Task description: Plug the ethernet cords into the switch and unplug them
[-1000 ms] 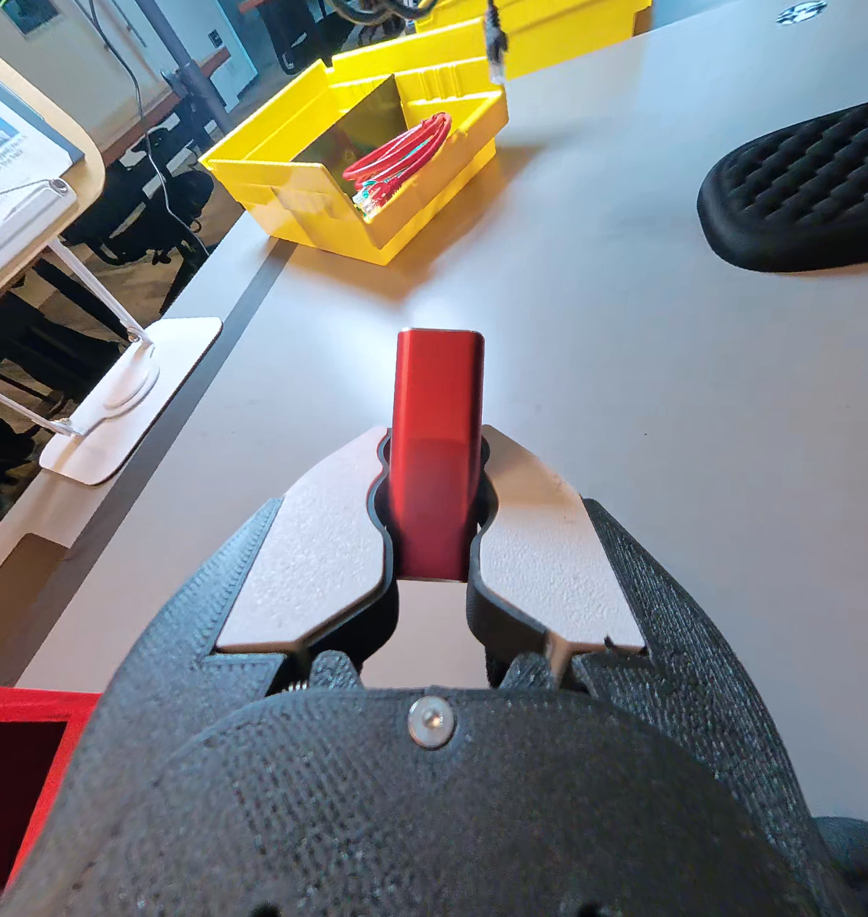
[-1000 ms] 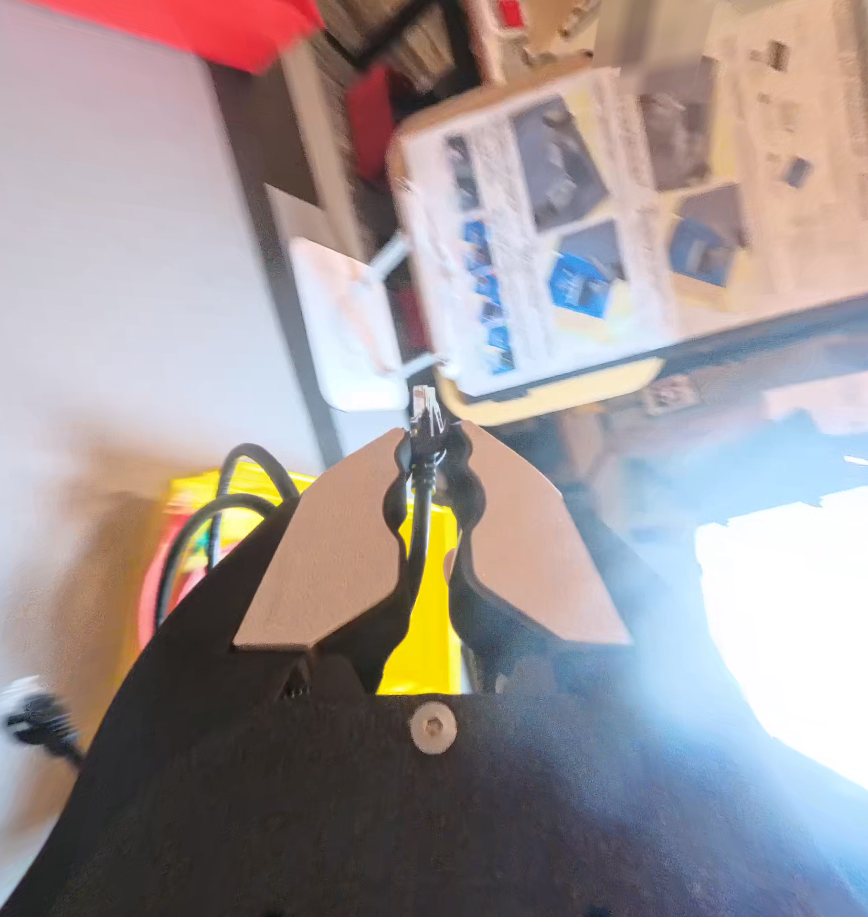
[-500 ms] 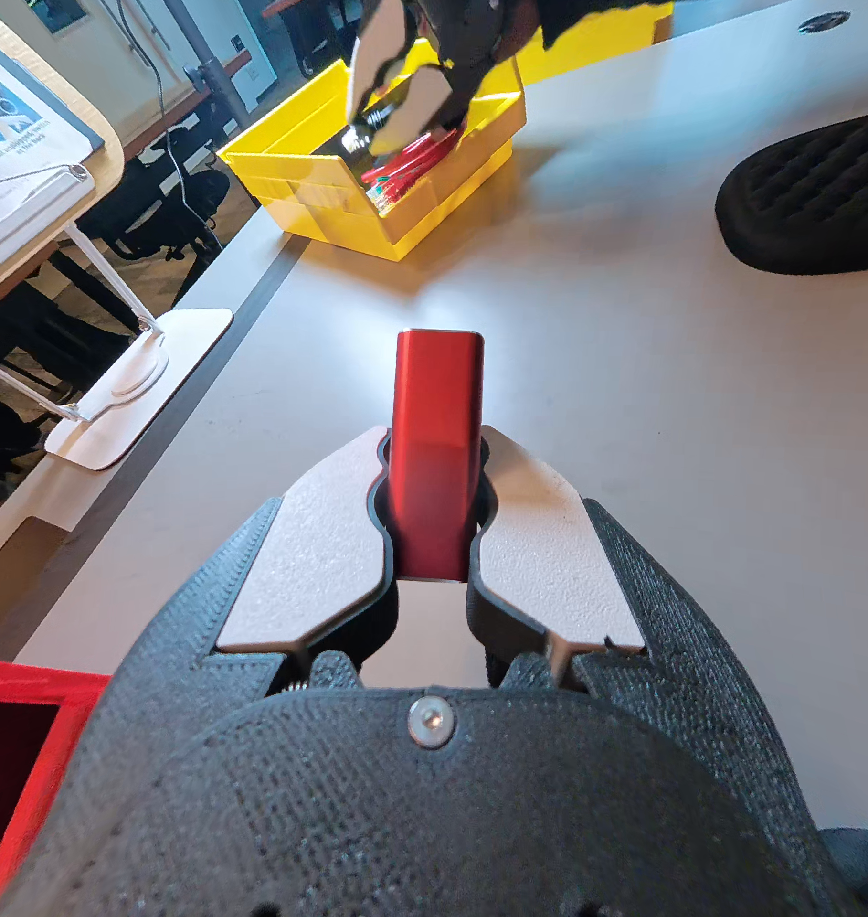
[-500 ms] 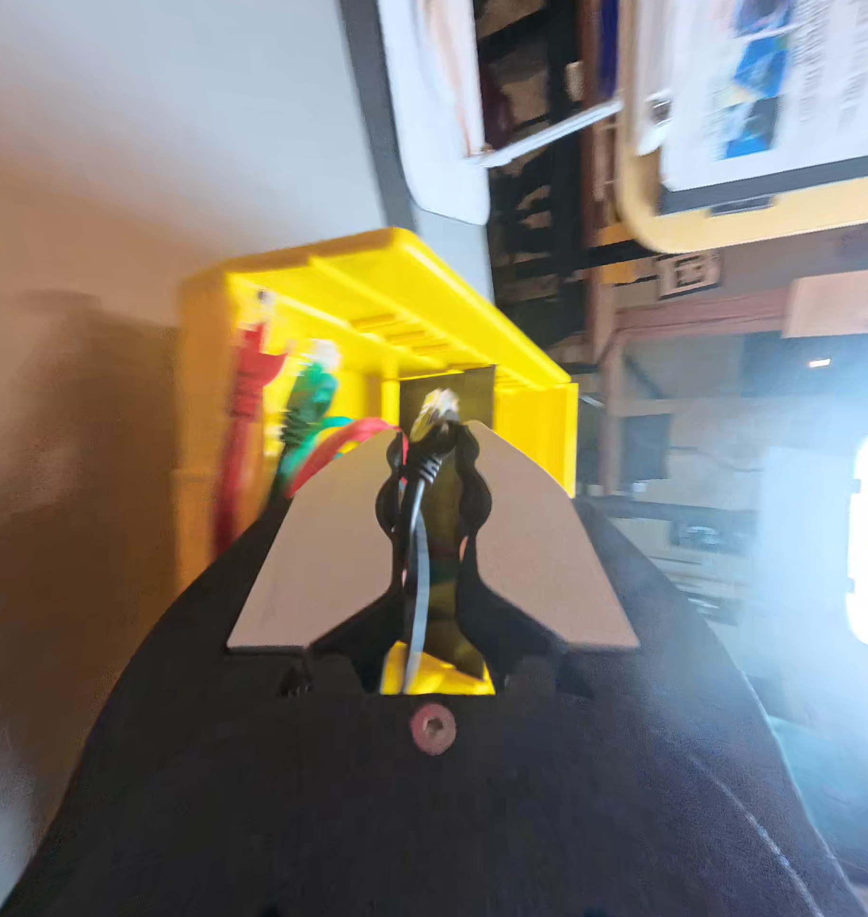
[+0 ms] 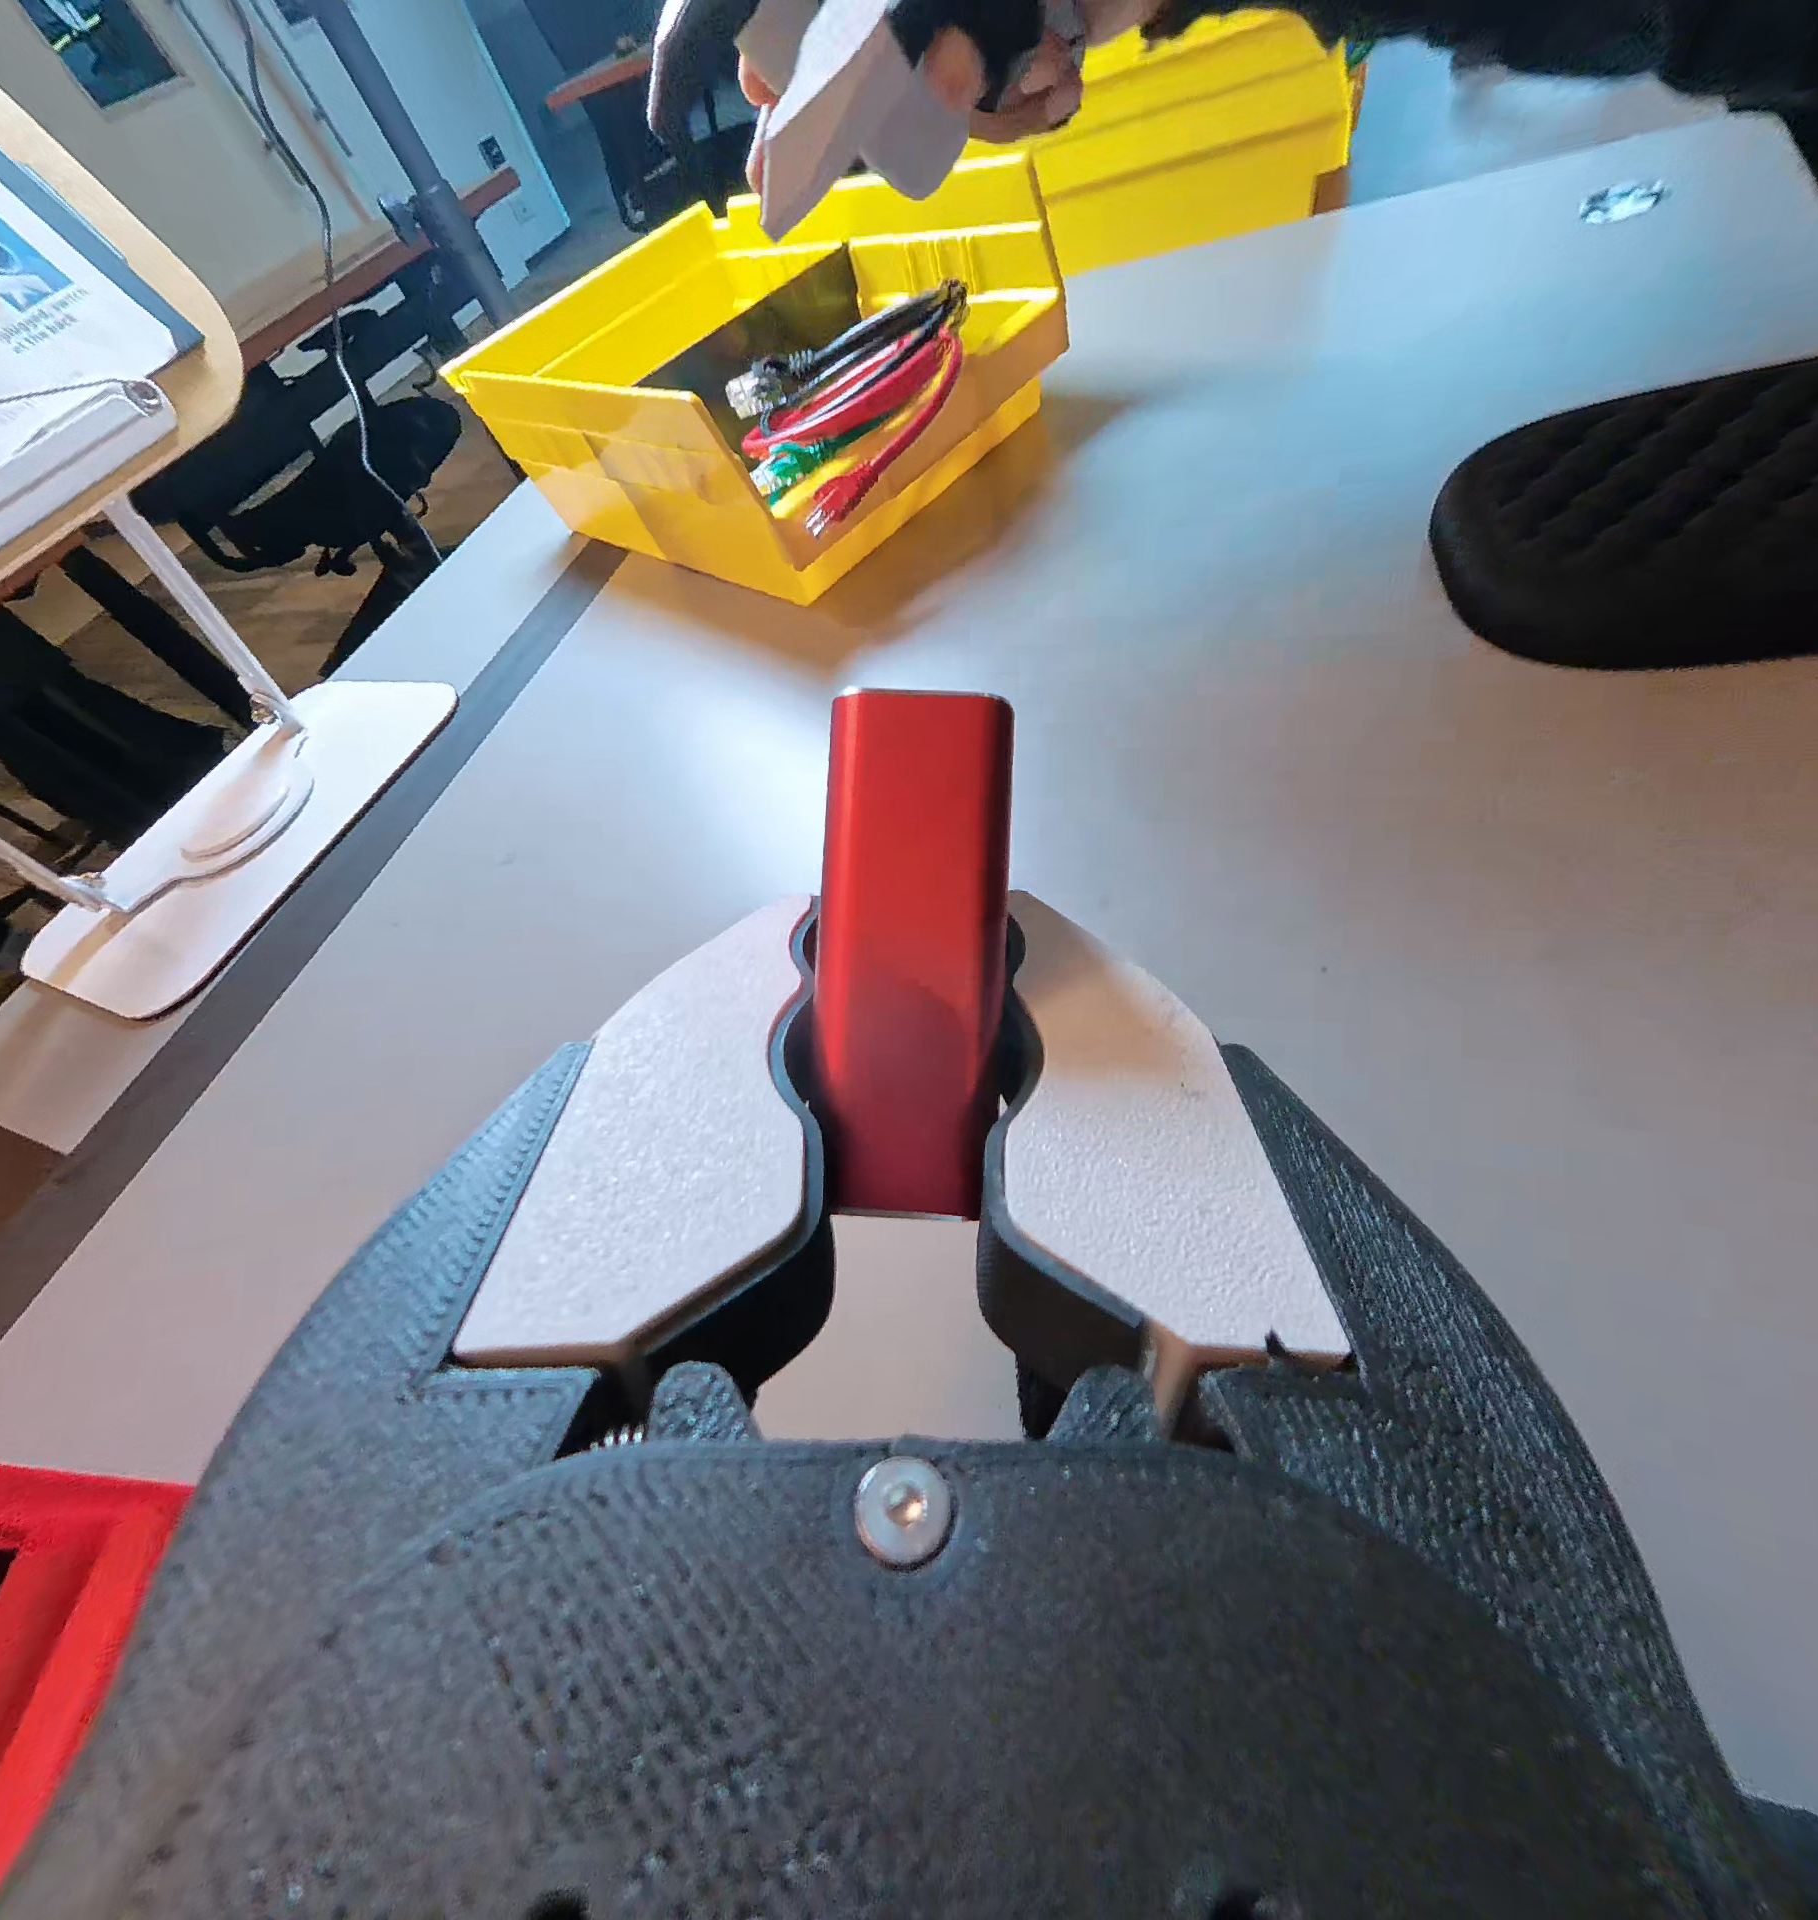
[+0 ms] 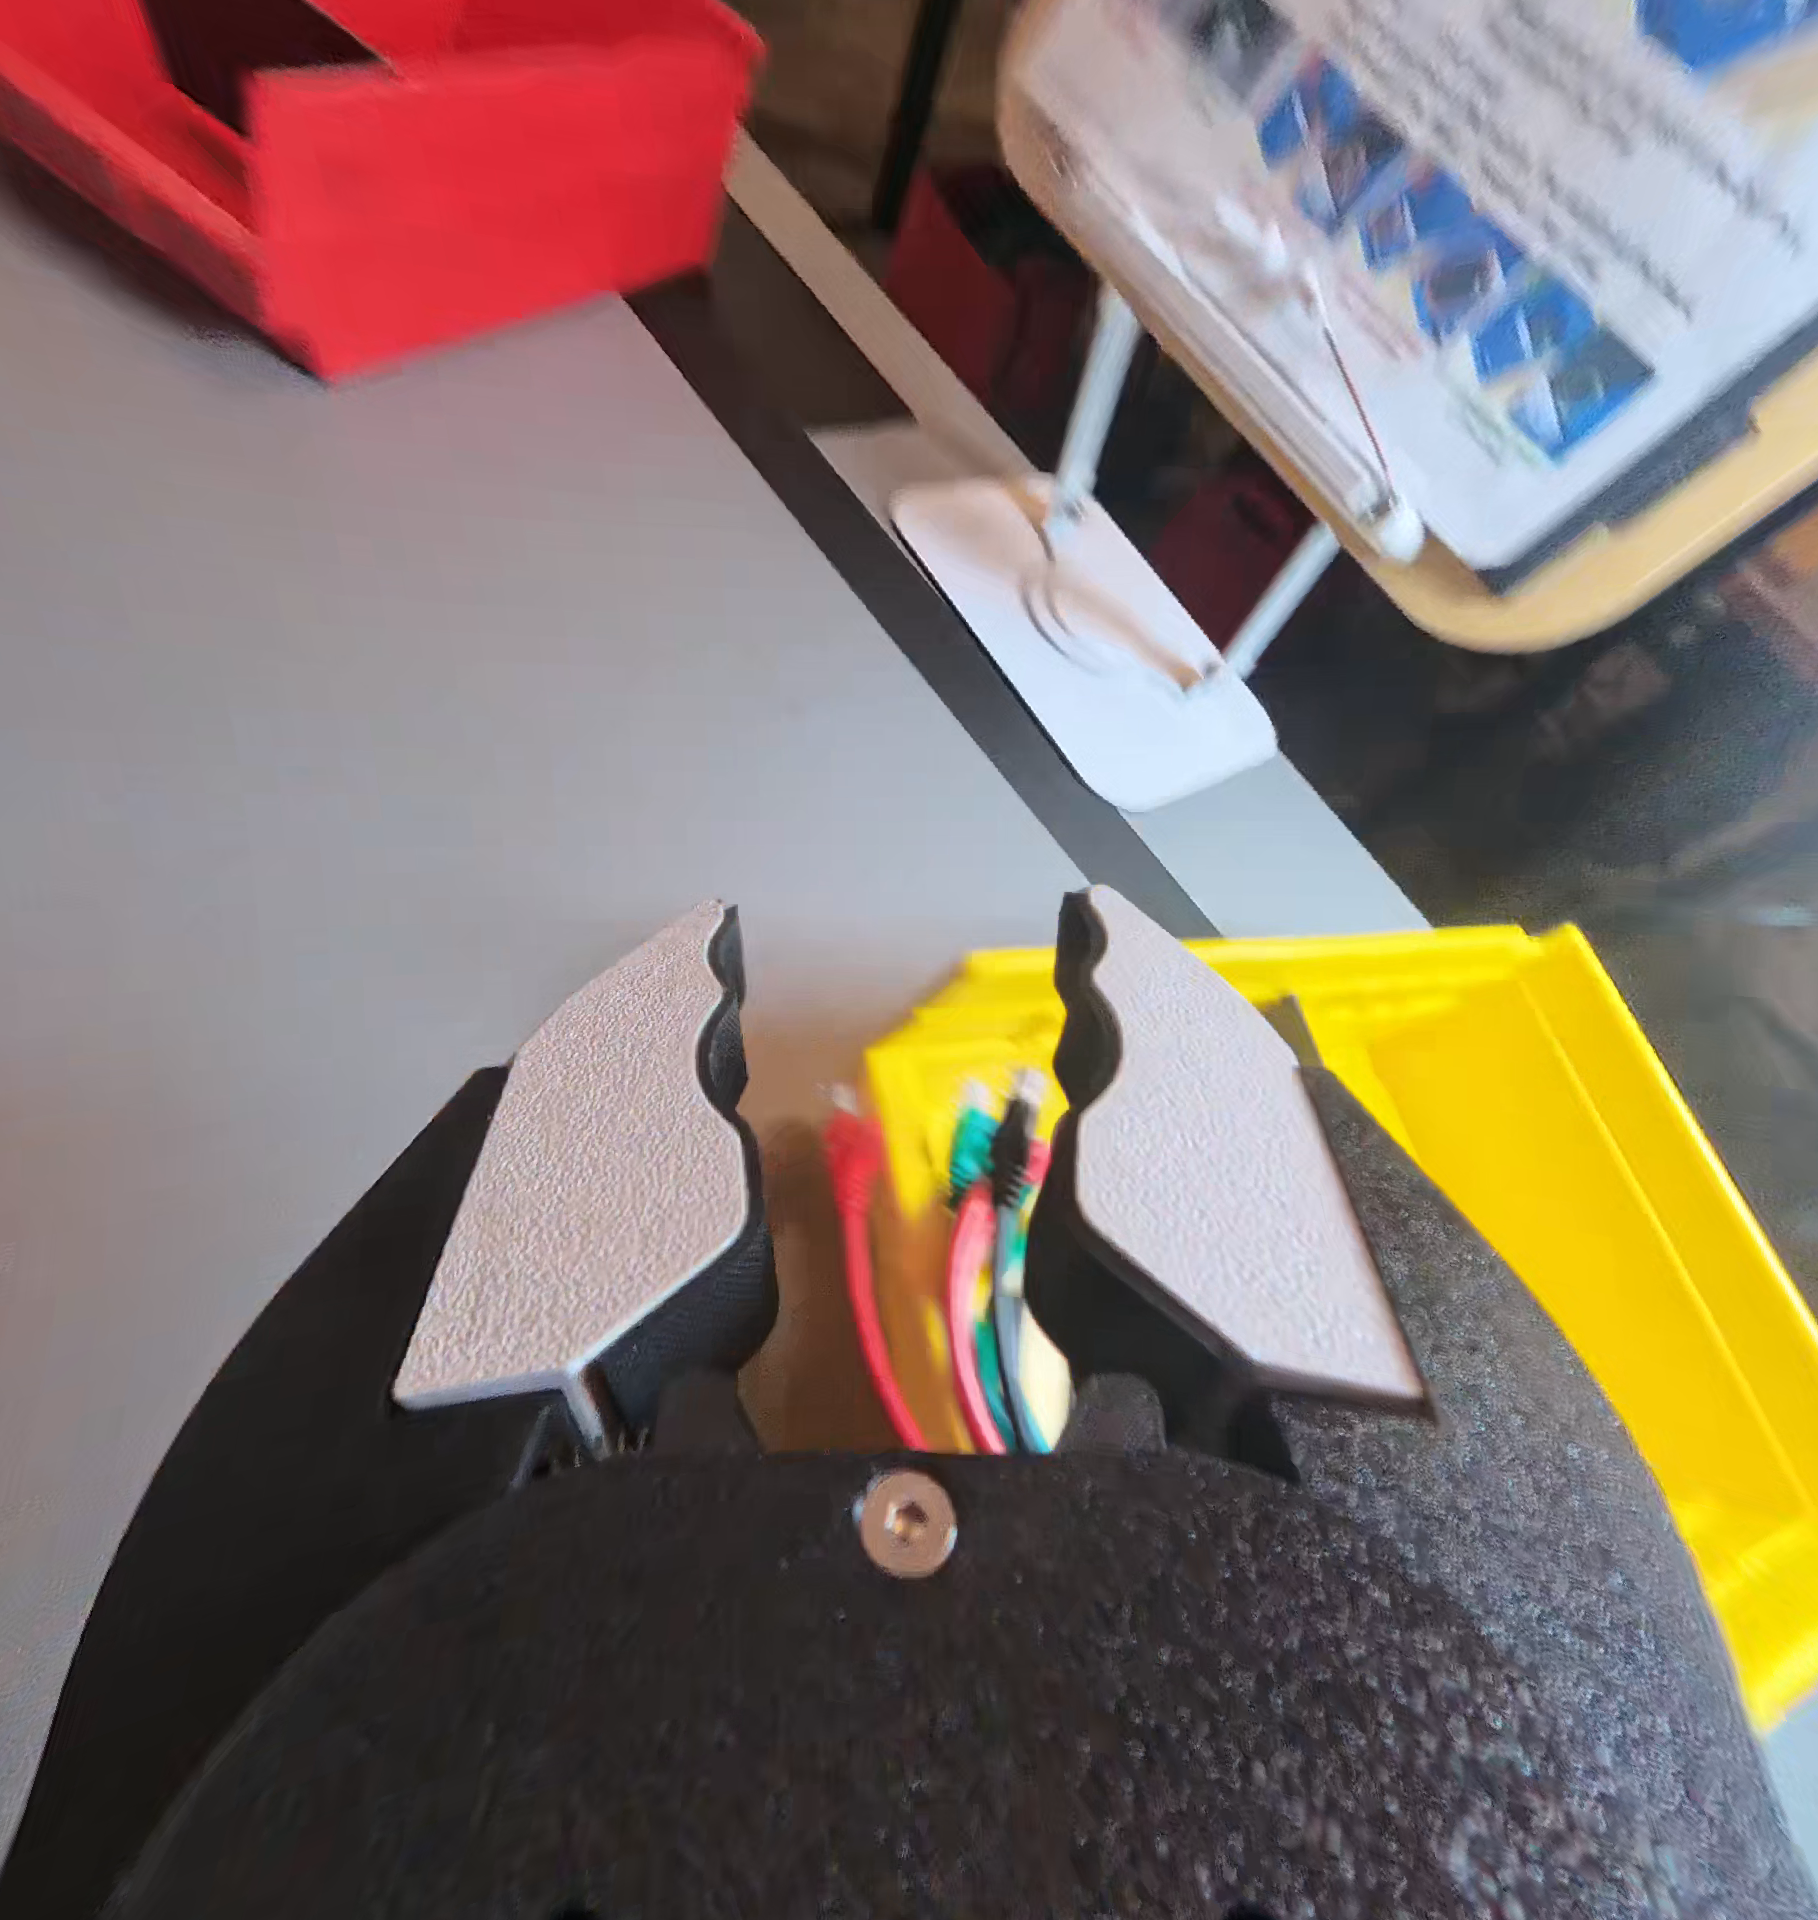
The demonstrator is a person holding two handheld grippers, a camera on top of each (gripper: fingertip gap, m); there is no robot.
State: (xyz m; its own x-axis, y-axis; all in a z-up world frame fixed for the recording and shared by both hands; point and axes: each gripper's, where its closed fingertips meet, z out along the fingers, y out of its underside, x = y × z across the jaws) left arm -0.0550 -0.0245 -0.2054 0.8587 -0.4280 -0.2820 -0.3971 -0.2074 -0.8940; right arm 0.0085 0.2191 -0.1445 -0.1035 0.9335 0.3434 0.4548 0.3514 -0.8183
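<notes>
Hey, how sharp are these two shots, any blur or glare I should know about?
Left wrist view: the left claw and the red switch it grips are sharp; the right claw over the yellow bin is smeared. Right wrist view: the red bin and the paper stand are motion-blurred; the cords look soft.

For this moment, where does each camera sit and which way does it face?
Left wrist view: on the left claw, looking along the grey table at the red switch it grips; the right claw shows beyond.
Right wrist view: on the open right claw, looking down at cords.
Shared: the yellow bin, white stand.
</notes>
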